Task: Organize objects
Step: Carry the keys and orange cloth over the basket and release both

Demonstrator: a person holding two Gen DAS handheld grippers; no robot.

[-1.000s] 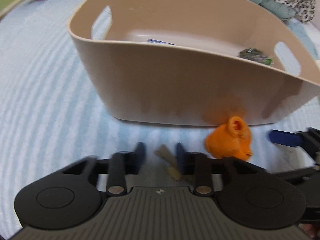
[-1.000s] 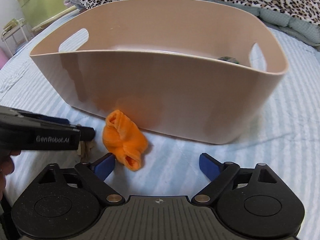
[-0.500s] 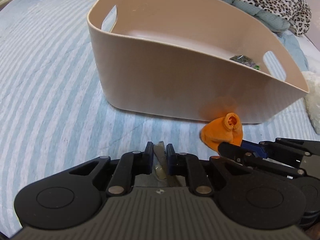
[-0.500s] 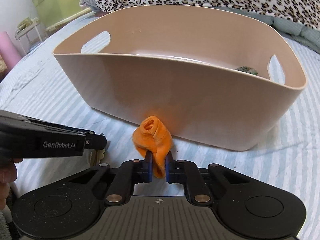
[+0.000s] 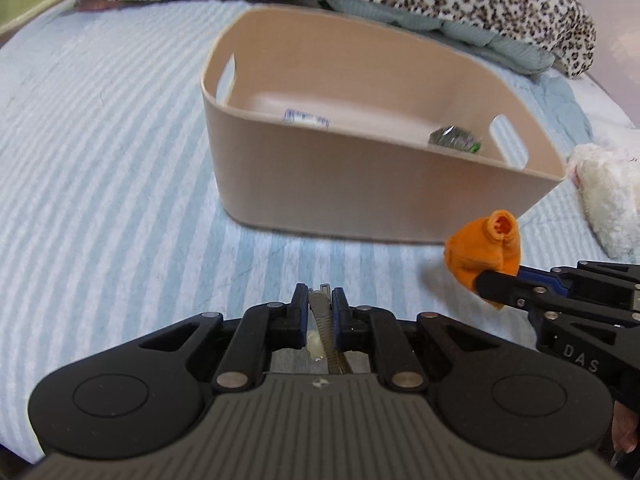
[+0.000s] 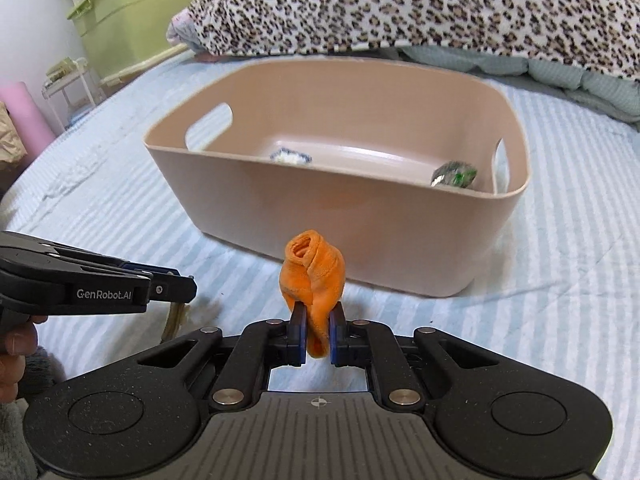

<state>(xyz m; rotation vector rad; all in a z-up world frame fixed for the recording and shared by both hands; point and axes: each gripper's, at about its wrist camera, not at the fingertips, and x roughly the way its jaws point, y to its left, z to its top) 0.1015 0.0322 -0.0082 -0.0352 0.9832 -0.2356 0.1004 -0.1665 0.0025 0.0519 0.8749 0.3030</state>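
Note:
A beige plastic bin (image 5: 360,196) (image 6: 344,216) with cut-out handles stands on the striped bed. Inside lie a blue-and-white packet (image 5: 306,119) (image 6: 290,156) and a green-silver crumpled wrapper (image 5: 454,137) (image 6: 454,174). My left gripper (image 5: 320,300) is shut on a thin tan, ridged strip (image 5: 322,320) and holds it in front of the bin; the strip hangs below it in the right wrist view (image 6: 176,316). My right gripper (image 6: 318,320) is shut on an orange rolled cloth (image 6: 314,276) (image 5: 486,246), lifted above the bed near the bin's front wall.
A leopard-print blanket (image 6: 400,8) and a grey-green quilt (image 6: 580,80) lie behind the bin. A white fluffy item (image 5: 608,196) lies to the bin's right. A green storage box (image 6: 132,12) and a small white rack (image 6: 68,80) stand beyond the bed's left edge.
Both grippers closed, the left on the tan strip, the right on the orange cloth, then lifted and drew back from the bin, so its inside now shows.

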